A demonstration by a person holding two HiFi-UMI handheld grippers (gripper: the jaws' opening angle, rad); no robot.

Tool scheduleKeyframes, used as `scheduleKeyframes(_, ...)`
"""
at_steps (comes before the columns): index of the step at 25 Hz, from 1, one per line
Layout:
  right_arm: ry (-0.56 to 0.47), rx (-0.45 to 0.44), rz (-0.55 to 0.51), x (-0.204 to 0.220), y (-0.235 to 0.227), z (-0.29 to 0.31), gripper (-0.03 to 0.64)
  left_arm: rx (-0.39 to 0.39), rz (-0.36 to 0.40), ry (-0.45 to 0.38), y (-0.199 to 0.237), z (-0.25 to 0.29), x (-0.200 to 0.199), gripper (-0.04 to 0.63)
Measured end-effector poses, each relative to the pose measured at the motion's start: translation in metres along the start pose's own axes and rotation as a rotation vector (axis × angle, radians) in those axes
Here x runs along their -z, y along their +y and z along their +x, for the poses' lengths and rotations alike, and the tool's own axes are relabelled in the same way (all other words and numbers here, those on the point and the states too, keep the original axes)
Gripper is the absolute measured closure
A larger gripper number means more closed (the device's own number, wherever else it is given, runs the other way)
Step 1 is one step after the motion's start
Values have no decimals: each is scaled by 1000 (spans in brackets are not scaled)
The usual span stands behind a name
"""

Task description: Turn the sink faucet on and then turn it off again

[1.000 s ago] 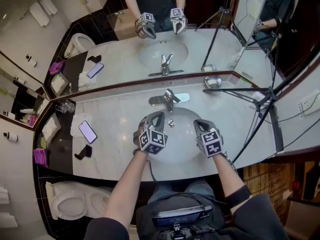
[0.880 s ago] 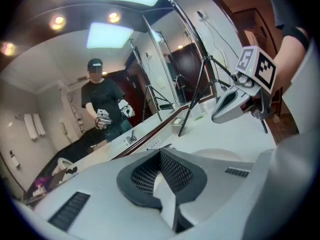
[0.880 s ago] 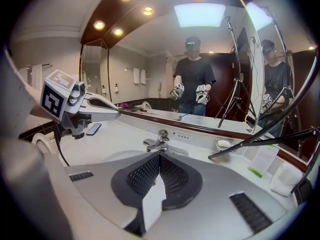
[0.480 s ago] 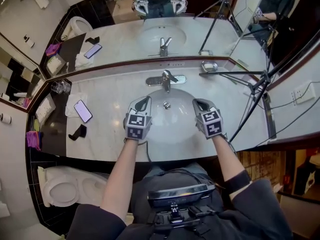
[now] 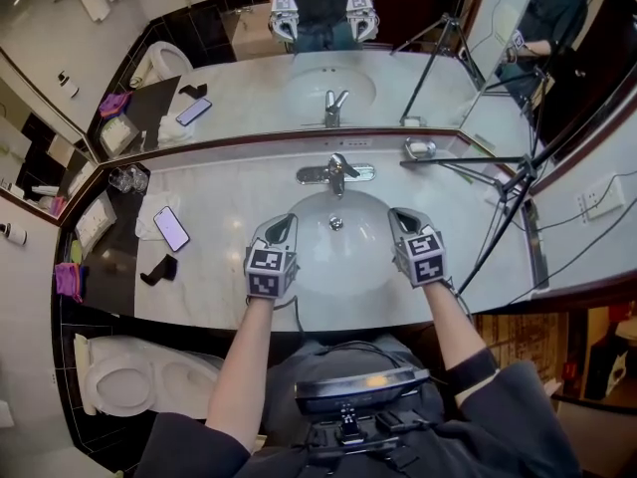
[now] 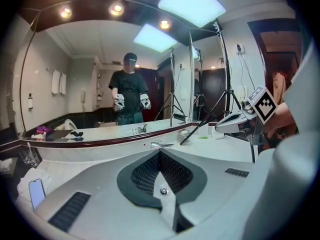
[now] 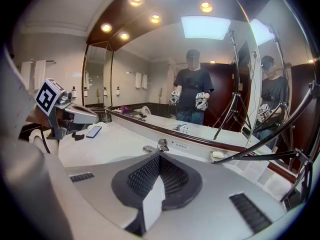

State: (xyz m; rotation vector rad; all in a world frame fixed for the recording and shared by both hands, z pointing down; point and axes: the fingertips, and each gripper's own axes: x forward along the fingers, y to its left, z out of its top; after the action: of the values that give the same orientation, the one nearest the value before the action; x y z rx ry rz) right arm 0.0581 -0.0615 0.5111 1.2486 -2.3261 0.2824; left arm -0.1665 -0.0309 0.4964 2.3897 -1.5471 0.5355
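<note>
- Head view: the left gripper (image 5: 282, 225) is held over the near-left rim of the sink (image 5: 338, 287), and the right gripper (image 5: 402, 217) over the near-right rim. The faucet (image 5: 336, 172) is mounted on the bench (image 5: 214, 267) behind the basin, well apart from both. Compared with a second ago, the left gripper is seen drawn away from the drain area toward the basin's left edge and rolled square. The right one is barely shifted. No water stream can be made out.
- Left gripper view: the fingers (image 6: 150, 171) are fully closed, pad against pad, with nothing held between them. The faucet (image 6: 161, 145) is seen beyond the tips, untouched.
- Right gripper view: these fingers (image 7: 147, 176) are likewise pressed together and empty. The faucet (image 7: 161, 144) is sighted just past the tips, with a soap dish (image 7: 218, 155) off to its right.
- Judgement: the lever is not being worked. The pull-back reads as a retreat from the faucet, but whether the on/off cycle is finished or not yet begun cannot be told.
</note>
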Motion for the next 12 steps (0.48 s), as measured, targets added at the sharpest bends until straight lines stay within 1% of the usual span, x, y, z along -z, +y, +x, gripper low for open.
scheduleKeyframes(7,-4,-18,4,2,3,2,601,-14,-12,-11,4,-3,1,594)
scheduleKeyframes(12,-3,-24,10,-3,7,-1,601,-11,-38,4,5,-5,11,594)
